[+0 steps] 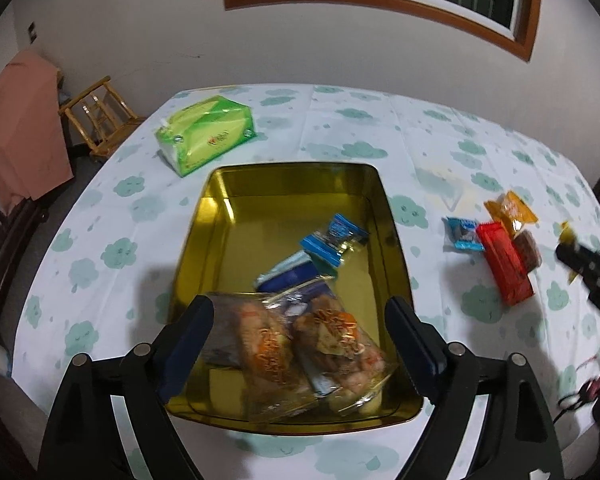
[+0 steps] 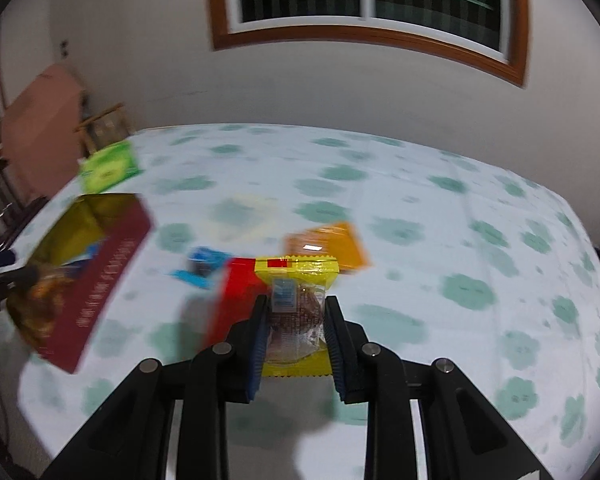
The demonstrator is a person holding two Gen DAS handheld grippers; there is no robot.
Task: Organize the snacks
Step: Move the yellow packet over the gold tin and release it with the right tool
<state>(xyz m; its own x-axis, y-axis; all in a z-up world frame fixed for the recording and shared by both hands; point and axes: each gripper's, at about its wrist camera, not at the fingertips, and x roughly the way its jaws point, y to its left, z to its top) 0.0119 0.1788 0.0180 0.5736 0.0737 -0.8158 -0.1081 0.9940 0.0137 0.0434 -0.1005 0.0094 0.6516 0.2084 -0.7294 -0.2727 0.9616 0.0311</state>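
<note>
Between right claw [image 2: 296, 320] pads: yellow snack [image 2: 296, 280].

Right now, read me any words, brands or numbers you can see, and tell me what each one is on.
None can be read.
Green tissue pack: red logo, too small.
Tin: pale lettering along its red side, blurred.
Blue snack packets: print too small.
Yellow packet held by the right gripper: blue label, blurred.

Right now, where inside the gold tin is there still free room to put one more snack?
The gold tin is bare along its far end and left side, nearest the green tissue pack. Its near end is crowded with clear cake bags and blue packets.
</note>
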